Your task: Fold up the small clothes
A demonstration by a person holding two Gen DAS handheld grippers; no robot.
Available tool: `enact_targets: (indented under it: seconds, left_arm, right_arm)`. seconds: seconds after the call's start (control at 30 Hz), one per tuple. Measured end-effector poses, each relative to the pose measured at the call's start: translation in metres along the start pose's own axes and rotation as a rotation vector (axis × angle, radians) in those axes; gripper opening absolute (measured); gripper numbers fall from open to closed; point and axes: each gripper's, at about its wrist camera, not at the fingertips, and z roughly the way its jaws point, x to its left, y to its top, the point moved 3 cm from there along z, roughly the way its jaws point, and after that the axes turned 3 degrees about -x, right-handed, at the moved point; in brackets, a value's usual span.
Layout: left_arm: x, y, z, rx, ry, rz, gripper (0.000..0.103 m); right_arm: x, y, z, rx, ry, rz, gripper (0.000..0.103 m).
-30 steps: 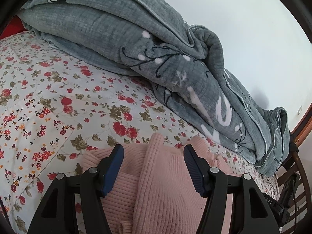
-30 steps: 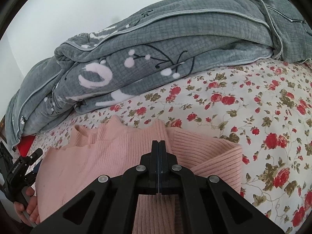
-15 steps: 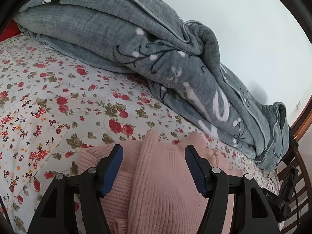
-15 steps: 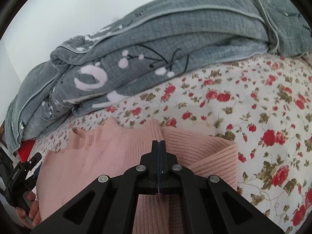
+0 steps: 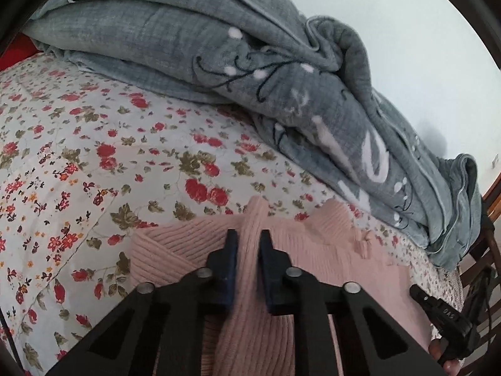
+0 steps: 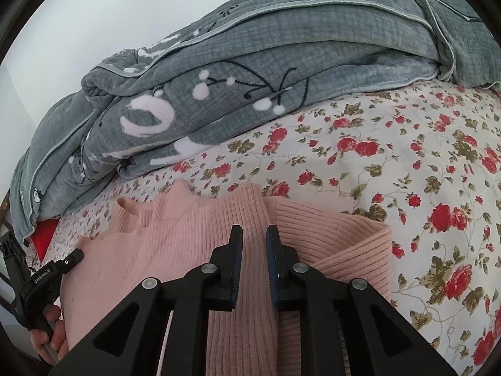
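A pink ribbed knit sweater (image 5: 328,260) lies on the flowered bedsheet (image 5: 94,144), its sleeves folded inward. My left gripper (image 5: 249,238) has its jaws closed to a narrow gap around a raised fold of the sweater near one shoulder. In the right wrist view the sweater (image 6: 156,250) fills the lower middle. My right gripper (image 6: 253,235) has its jaws slightly apart over the sweater's other shoulder fold, knit between them. The other gripper and a hand show at the left edge (image 6: 40,285).
A bunched grey blanket (image 5: 250,72) with white and black motifs lies along the far side of the bed, also in the right wrist view (image 6: 250,72). A white wall (image 5: 407,31) is behind it. A dark wooden frame (image 5: 488,244) stands at the right.
My left gripper has closed from wide open onto a fold of the sweater. My right gripper has opened a little from fully shut.
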Motion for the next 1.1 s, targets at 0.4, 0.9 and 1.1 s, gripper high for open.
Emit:
enact_targets:
  seconds: [0.4, 0.9, 1.1]
  left_arm:
    - [0.012, 0.005, -0.002, 0.001, -0.049, -0.090, 0.008]
    - [0.017, 0.004, 0.007, 0.043, -0.007, -0.102, 0.034]
    - [0.002, 0.008, -0.018, -0.064, -0.091, -0.043, 0.078]
  right_arm:
    - [0.000, 0.004, -0.006, -0.028, 0.042, 0.008, 0.001]
    - [-0.005, 0.000, 0.002, 0.020, 0.040, 0.042, 0.005]
    - [0.011, -0.001, -0.011, 0.011, 0.159, -0.031, 0.048]
